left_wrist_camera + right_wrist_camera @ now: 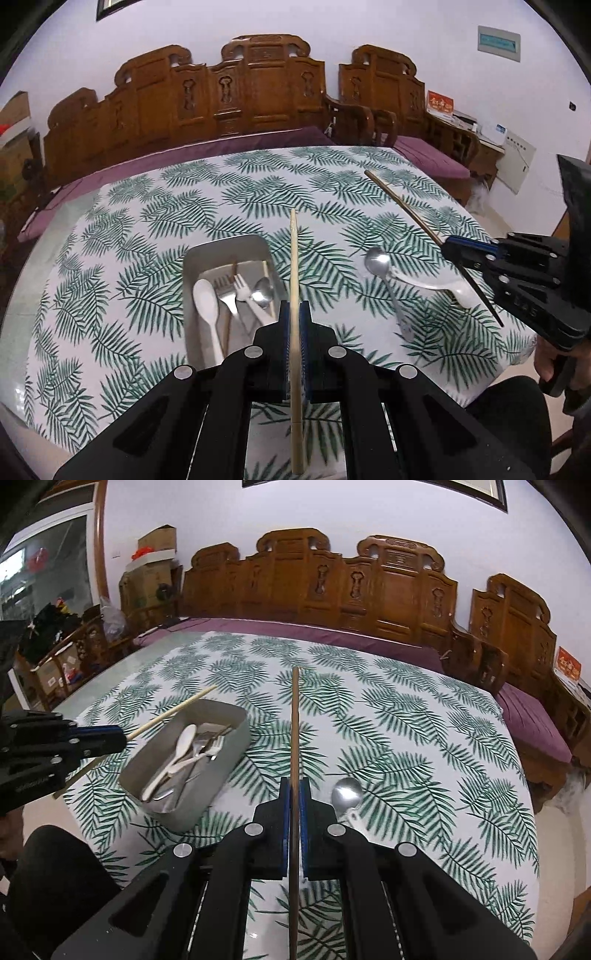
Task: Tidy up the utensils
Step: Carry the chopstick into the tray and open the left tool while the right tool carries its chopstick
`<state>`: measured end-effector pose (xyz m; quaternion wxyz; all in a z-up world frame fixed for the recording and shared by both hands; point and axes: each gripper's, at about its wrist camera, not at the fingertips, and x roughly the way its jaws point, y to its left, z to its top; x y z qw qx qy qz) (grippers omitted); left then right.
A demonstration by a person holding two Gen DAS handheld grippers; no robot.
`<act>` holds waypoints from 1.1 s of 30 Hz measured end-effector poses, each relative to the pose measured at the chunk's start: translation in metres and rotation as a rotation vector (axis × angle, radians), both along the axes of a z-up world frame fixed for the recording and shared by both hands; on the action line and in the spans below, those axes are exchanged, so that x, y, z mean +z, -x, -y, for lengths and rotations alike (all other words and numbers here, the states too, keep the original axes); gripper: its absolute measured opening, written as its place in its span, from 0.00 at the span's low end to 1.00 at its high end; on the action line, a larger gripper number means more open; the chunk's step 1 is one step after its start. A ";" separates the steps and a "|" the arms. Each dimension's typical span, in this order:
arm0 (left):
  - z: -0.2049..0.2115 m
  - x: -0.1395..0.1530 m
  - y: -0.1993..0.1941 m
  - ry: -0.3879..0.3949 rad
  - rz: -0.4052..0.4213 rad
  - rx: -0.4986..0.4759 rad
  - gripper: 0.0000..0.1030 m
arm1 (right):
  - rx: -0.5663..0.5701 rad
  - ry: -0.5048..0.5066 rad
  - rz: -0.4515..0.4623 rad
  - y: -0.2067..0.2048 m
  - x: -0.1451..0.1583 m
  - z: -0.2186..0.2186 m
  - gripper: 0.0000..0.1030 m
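My left gripper (pixel 294 307) is shut on a pale bamboo chopstick (pixel 294 254) that points away over the table, just right of the grey tray (pixel 225 242). The tray holds a white spoon (pixel 206 300), forks and a metal spoon (pixel 263 290). My right gripper (pixel 294 783) is shut on a dark brown chopstick (pixel 295 720); the left wrist view shows this gripper (pixel 448 245) at the right, above the table. A loose metal spoon (pixel 376 260) (pixel 347 792) and a white plastic spoon (pixel 443 288) lie on the cloth to the tray's right. Both chopsticks are held clear of the table.
The table carries a white cloth with green leaf print (pixel 424 738). Carved wooden benches with purple cushions (pixel 258 92) line its far side. Cardboard boxes and clutter (pixel 155 565) stand at the far left. A person's dark-clothed leg (pixel 55 871) is at the near edge.
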<state>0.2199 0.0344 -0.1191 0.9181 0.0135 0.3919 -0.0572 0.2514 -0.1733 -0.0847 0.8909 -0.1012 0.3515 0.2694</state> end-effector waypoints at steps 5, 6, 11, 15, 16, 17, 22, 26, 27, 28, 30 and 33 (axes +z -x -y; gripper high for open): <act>-0.015 -0.015 -0.017 0.014 -0.029 0.023 0.04 | 0.028 -0.006 -0.017 0.001 -0.007 -0.010 0.06; -0.017 -0.019 -0.021 0.018 -0.037 0.028 0.04 | 0.032 -0.009 -0.023 0.001 -0.009 -0.011 0.06; -0.031 -0.045 -0.042 0.025 -0.089 0.059 0.04 | 0.043 -0.014 -0.053 -0.001 -0.024 -0.015 0.06; -0.039 -0.060 -0.057 0.016 -0.118 0.072 0.04 | 0.048 -0.004 -0.073 -0.003 -0.035 -0.019 0.06; -0.041 -0.064 -0.062 0.022 -0.127 0.077 0.04 | 0.048 -0.004 -0.080 -0.004 -0.038 -0.019 0.06; -0.043 -0.066 -0.065 0.024 -0.134 0.079 0.04 | 0.048 -0.003 -0.084 -0.004 -0.040 -0.019 0.06; -0.045 -0.073 -0.078 0.019 -0.151 0.087 0.04 | 0.047 0.008 -0.096 -0.006 -0.046 -0.020 0.06; -0.046 -0.076 -0.085 0.023 -0.166 0.091 0.04 | 0.048 0.013 -0.103 -0.006 -0.049 -0.021 0.06; -0.046 -0.077 -0.086 0.024 -0.172 0.092 0.04 | 0.049 0.013 -0.104 -0.007 -0.049 -0.021 0.06; -0.046 -0.078 -0.086 0.027 -0.178 0.093 0.04 | 0.050 0.013 -0.105 -0.007 -0.049 -0.022 0.06; -0.047 -0.079 -0.086 0.035 -0.186 0.096 0.04 | 0.053 0.011 -0.107 -0.007 -0.049 -0.024 0.06; -0.051 -0.078 -0.083 0.048 -0.187 0.102 0.05 | 0.059 0.008 -0.107 -0.006 -0.049 -0.027 0.06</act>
